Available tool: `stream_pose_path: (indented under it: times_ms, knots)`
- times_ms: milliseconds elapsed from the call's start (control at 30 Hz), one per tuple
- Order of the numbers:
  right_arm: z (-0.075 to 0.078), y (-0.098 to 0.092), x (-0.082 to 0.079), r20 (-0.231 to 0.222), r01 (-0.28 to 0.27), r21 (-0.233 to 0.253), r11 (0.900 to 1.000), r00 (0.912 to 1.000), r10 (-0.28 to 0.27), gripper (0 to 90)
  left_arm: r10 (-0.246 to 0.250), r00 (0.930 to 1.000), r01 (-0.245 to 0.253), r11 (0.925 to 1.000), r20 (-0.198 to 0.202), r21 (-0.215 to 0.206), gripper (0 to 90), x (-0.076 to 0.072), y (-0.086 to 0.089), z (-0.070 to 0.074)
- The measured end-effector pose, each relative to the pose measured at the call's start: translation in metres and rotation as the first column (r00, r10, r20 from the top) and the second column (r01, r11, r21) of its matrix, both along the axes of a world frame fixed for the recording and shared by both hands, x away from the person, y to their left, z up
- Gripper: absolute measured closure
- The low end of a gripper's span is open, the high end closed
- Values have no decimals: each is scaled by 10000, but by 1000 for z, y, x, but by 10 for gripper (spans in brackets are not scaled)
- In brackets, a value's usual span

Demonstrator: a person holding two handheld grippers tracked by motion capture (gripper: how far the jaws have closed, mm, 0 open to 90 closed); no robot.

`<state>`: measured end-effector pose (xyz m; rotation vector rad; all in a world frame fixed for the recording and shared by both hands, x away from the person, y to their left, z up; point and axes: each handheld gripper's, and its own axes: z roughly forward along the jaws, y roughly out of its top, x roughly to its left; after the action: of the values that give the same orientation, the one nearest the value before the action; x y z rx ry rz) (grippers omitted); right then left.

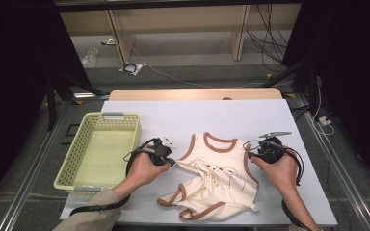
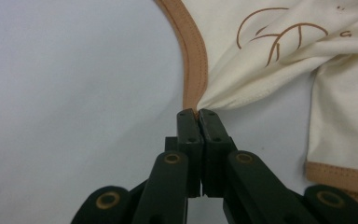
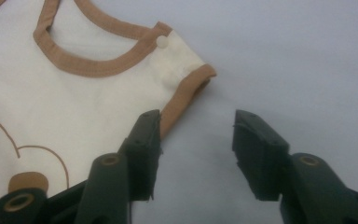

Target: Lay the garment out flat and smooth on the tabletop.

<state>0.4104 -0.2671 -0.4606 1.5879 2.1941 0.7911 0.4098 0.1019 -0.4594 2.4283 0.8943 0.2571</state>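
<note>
A cream baby bodysuit [image 1: 217,175] with brown trim lies crumpled on the white table [image 1: 250,115], neck opening toward the far side. My left gripper [image 1: 172,162] is at its left armhole edge, shut on the brown-trimmed hem [image 2: 193,100], and the cloth bunches toward the jaws. My right gripper [image 1: 248,155] sits at the garment's right side. In the right gripper view that gripper [image 3: 196,123] stands open, one finger [image 3: 144,135] resting against the brown armhole trim [image 3: 182,95], the other over bare table. A small white snap [image 3: 161,41] shows on the shoulder.
A pale yellow plastic basket [image 1: 77,159] stands at the table's left, with nothing inside. Beyond the table lie floor cables and wooden bench legs. Bare table stretches behind and right of the bodysuit.
</note>
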Motion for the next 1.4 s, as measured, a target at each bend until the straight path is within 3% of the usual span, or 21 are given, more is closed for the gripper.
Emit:
stream_pose_path:
  times_ms: [133, 267, 367, 433, 500, 667, 867, 1133, 1400]
  knots:
    - [-2, 3, 4, 95, -34, 70, 10000, 9999, 33, 493, -128, 9999, 128, 9998, -9, -132, 859, -1, 3, 2]
    - [-2, 2, 7, 110, 306, 311, 9990, 9995, -309, 510, 31, 9991, -15, 9993, 412, -382, 632, 3, 3, 7]
    - [-1, 2, 9, 137, 287, 377, 9989, 9995, -293, 533, 371, 9977, -328, 9967, 572, -743, 511, 11, 1, 11]
    - [-2, 2, 12, 263, 260, 347, 9991, 9993, -269, 545, 522, 9959, -457, 9951, 742, -873, 471, 19, -3, 12]
    - [-3, 4, 15, 169, 278, 442, 9986, 9995, -286, 558, 780, 9949, -710, 9920, 646, -1042, 451, 29, -9, 11]
    - [-6, 10, 24, 188, 320, 400, 9987, 9993, -328, 601, 1015, 9937, -960, 9898, 483, -1049, 487, 50, -33, 2]
    - [-6, 16, 30, 322, 287, 311, 9991, 9990, -297, 638, 1037, 9931, -980, 9904, 550, -974, 520, 63, -56, -9]
    - [-9, 17, 32, 220, 383, 301, 9988, 9990, -390, 689, 1272, 9898, -1204, 9878, 649, -991, 567, 71, -62, -18]
    - [-14, 18, 31, -147, 433, 331, 9985, 9990, -429, 757, 1140, 9911, -1073, 9896, 680, -960, 659, 72, -66, -22]
